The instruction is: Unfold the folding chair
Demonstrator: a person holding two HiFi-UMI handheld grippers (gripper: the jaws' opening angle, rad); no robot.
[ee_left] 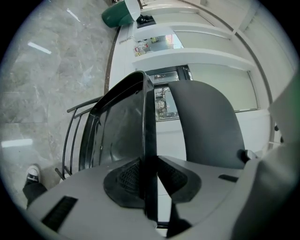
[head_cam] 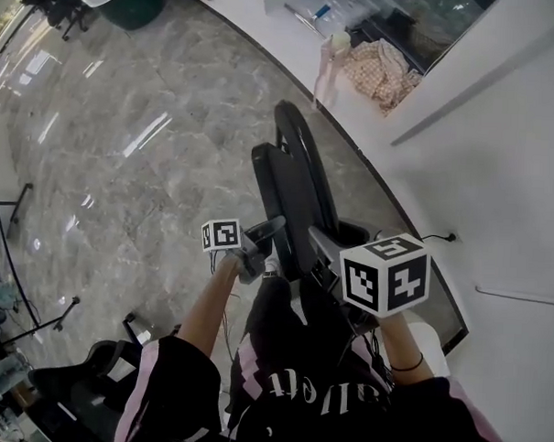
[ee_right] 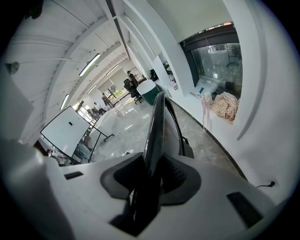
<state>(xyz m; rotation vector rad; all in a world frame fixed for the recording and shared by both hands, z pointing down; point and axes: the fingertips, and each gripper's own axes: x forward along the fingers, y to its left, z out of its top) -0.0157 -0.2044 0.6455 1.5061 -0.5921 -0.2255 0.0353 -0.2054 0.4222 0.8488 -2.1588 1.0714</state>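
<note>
Left claw (ee_left: 150, 176) grips black edge of folding chair (head_cam: 297, 180); right claw (ee_right: 152, 176) clamps another edge. Chair stands centre frame on marble floor (head_cam: 124, 163).

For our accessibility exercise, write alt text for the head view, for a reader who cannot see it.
Seen from above, a person holds a black folding chair, still folded and standing edge-on, with the left tool and the right tool both gripping it. It stands on a grey marble floor beside a white wall.
</note>
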